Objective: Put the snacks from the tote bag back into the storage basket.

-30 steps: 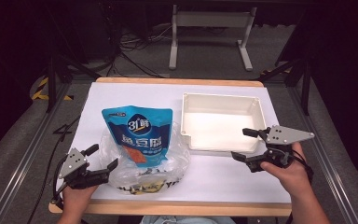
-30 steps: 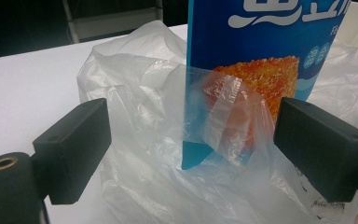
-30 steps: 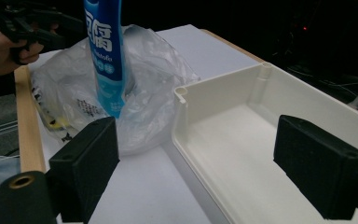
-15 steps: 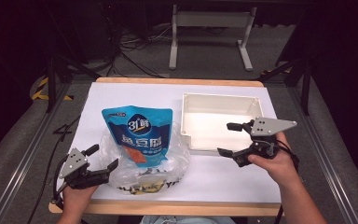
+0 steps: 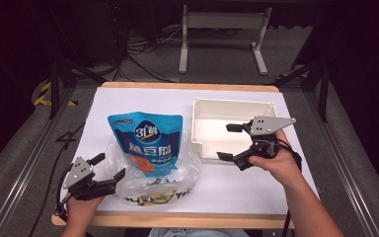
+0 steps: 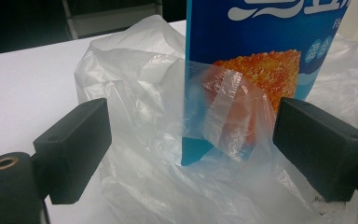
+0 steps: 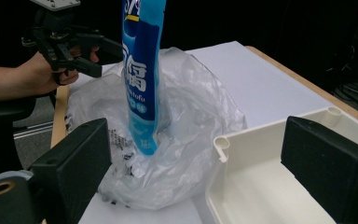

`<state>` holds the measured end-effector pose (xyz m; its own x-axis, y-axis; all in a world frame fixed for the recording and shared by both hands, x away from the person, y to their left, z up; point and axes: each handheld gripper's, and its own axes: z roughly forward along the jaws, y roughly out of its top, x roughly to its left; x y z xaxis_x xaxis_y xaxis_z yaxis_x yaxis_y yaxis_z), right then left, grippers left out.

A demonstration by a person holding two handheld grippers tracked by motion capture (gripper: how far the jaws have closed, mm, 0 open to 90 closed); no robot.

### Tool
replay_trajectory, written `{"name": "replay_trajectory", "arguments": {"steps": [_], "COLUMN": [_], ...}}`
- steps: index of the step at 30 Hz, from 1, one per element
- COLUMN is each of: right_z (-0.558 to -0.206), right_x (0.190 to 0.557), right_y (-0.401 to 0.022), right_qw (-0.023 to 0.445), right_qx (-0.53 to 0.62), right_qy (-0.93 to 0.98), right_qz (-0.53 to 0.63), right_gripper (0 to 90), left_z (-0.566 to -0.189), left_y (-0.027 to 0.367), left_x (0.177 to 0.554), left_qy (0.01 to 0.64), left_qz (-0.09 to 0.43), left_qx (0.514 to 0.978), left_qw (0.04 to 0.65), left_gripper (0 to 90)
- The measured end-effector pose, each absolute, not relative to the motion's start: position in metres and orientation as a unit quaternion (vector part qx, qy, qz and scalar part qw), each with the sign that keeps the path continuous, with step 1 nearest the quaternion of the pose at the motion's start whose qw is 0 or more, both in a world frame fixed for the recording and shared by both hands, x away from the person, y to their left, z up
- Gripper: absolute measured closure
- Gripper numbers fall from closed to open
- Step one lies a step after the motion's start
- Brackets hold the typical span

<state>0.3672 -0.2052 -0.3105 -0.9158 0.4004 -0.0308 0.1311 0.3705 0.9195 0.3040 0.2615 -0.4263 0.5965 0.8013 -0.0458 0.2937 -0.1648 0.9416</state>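
Observation:
A blue snack pouch (image 5: 147, 143) stands upright in a crumpled clear plastic bag (image 5: 177, 168) at the table's left middle. My left gripper (image 5: 109, 166) is open at the bag's near left edge. In the left gripper view, bag film (image 6: 135, 93) and the pouch's lower corner (image 6: 242, 70) lie between its wide-apart jaws, which do not press on them. My right gripper (image 5: 225, 141) hovers over the white tray's (image 5: 256, 106) front left part, facing the bag (image 7: 191, 112) and pouch (image 7: 142, 79). Its jaws have just been opening and hold nothing.
The white tray (image 7: 261, 140) is empty and sits right of the bag on the white table sheet (image 5: 143, 101). The wooden table edge (image 5: 187, 219) runs along the front. Dark floor, cables and a metal stand lie beyond the table.
My right gripper has moved left, from beside the tray's right front corner to over its front left part, and its jaws stand a little wider. The left gripper, bag and pouch have kept still.

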Motion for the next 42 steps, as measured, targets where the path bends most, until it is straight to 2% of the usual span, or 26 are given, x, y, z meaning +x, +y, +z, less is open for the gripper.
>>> {"name": "replay_trajectory", "arguments": {"steps": [5,11,19,42], "right_z": [-0.310,-0.309,-0.307,-0.345], "right_x": [0.370,0.373,0.382,0.407], "right_y": [-0.195,-0.179,-0.159,-0.098], "right_qw": [0.118,0.125,0.111,0.046], "right_qx": [0.154,0.147,0.125,0.091], "right_qy": [0.816,0.814,0.820,0.828], "right_qz": [0.544,0.548,0.547,0.551], "right_gripper": [4.4,4.9,7.3,5.6], "left_z": [-0.426,-0.426,-0.426,-0.425], "left_y": [0.261,0.261,0.262,0.262], "left_x": [0.304,0.304,0.304,0.304], "left_qy": [0.378,0.377,0.376,0.370], "left_qz": [0.242,0.241,0.239,0.237], "left_qx": [0.724,0.724,0.723,0.725], "left_qw": [0.524,0.525,0.528,0.530], "left_gripper": [12.2,12.2,11.9,11.8]}}
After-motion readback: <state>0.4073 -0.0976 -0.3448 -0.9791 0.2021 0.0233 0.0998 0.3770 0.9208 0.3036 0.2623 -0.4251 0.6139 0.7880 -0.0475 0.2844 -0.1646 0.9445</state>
